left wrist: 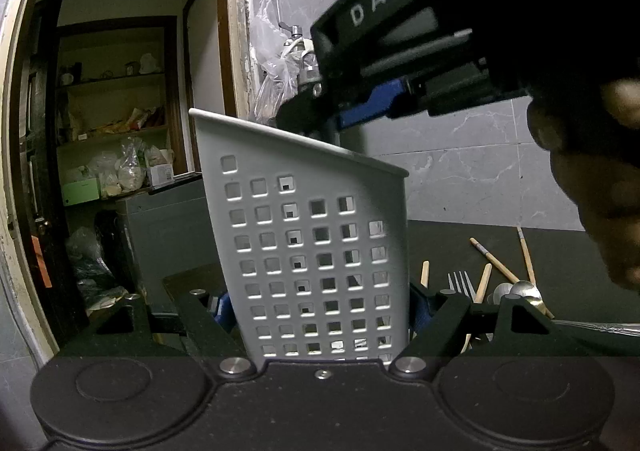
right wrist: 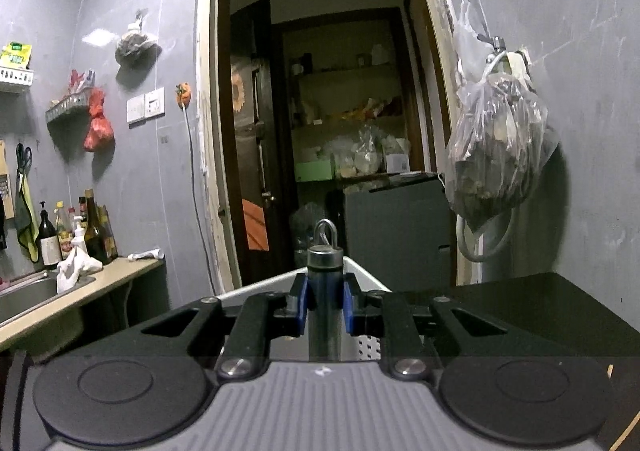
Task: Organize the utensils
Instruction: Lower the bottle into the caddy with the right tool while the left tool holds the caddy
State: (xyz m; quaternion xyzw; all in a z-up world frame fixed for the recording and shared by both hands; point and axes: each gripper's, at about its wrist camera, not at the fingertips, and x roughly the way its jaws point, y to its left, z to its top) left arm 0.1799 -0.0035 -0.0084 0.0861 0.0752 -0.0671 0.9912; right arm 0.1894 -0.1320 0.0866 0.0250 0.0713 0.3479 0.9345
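A grey perforated utensil holder [left wrist: 312, 235] stands upright on the dark counter, and my left gripper [left wrist: 322, 307] is shut on its lower sides. Loose on the counter to its right lie a fork [left wrist: 460, 281], spoons [left wrist: 520, 291] and wooden chopsticks [left wrist: 494, 261]. My right gripper [right wrist: 325, 303] is shut on a dark metal utensil handle [right wrist: 325, 251] with a ring on its end, held upright. In the left wrist view the right gripper [left wrist: 320, 111] hangs just over the holder's back rim, a hand behind it. The holder's rim [right wrist: 368, 277] shows just beyond the right fingers. The utensil's lower end is hidden.
A plastic bag [right wrist: 496, 147] of dark stuff hangs on the grey wall to the right. A dark box [right wrist: 396, 227] stands behind the holder by the open doorway. At far left are a sink [right wrist: 24, 293] and bottles [right wrist: 92, 231] on a pale counter.
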